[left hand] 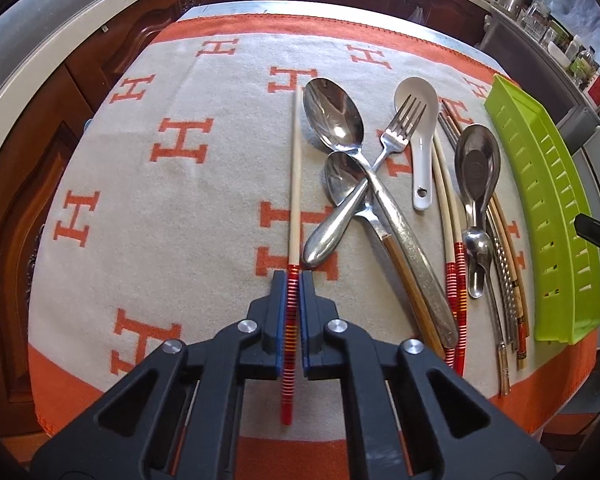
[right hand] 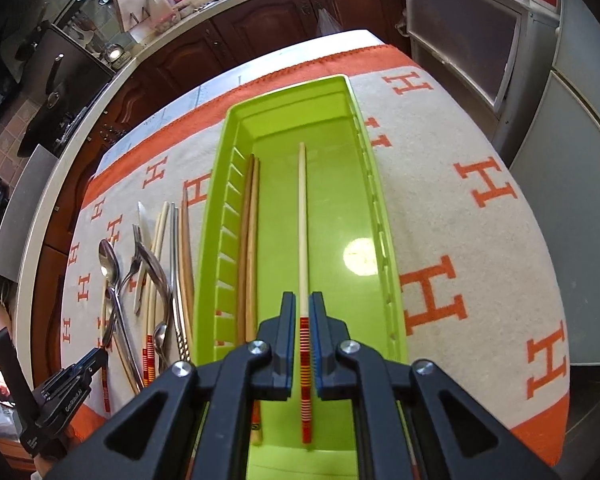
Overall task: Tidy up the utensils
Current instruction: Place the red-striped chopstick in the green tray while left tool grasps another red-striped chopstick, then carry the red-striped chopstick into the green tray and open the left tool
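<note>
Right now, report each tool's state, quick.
Left tool: closed on a red-banded chopstick over the cloth.
Right tool: closed on a matching chopstick over the green tray.

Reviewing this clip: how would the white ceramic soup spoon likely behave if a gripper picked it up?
The white ceramic spoon looks glazed and glossy, so probably slippery between pads. Being ceramic, it is likely rigid but chip-prone if dropped. The fork rests across its bowl, so lifting would probably disturb the fork.
</note>
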{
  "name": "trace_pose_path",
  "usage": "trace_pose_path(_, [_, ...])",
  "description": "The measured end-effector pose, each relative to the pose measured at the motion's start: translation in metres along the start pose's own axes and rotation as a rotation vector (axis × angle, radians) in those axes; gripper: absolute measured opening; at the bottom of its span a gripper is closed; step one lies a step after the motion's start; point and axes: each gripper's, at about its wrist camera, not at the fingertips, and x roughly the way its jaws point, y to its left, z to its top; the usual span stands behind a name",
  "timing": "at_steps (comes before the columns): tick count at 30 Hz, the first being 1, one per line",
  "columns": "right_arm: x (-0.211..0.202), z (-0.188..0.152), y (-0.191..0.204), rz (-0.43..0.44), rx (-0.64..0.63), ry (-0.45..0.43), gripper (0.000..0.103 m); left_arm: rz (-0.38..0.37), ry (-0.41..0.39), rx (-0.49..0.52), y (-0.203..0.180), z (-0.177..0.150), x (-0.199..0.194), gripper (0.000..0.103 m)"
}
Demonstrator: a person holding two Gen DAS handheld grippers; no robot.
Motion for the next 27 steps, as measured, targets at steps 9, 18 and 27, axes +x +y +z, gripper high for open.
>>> trace_pose_path(9, [-0.018, -0.007, 0.015, 0.040, -0.061, -0.050, 0.007, 0.008, -0.061, -0.066, 0.009, -0.006, -0.020, 0.003])
trace_pose_path(18, [-0.026, -0.011, 0.016, 0.060, -0.070, -0.058, 0.007, -0.049, -0.130, -0.048, -0.009, 0.007, -0.065, 0.003])
trace_pose_path(27, [-0.041, -0.009, 0.005, 0.041, -0.048, -0.072, 0.007, -0.208, -0.143, 0.109, -0.111, 0.042, -0.101, 0.003])
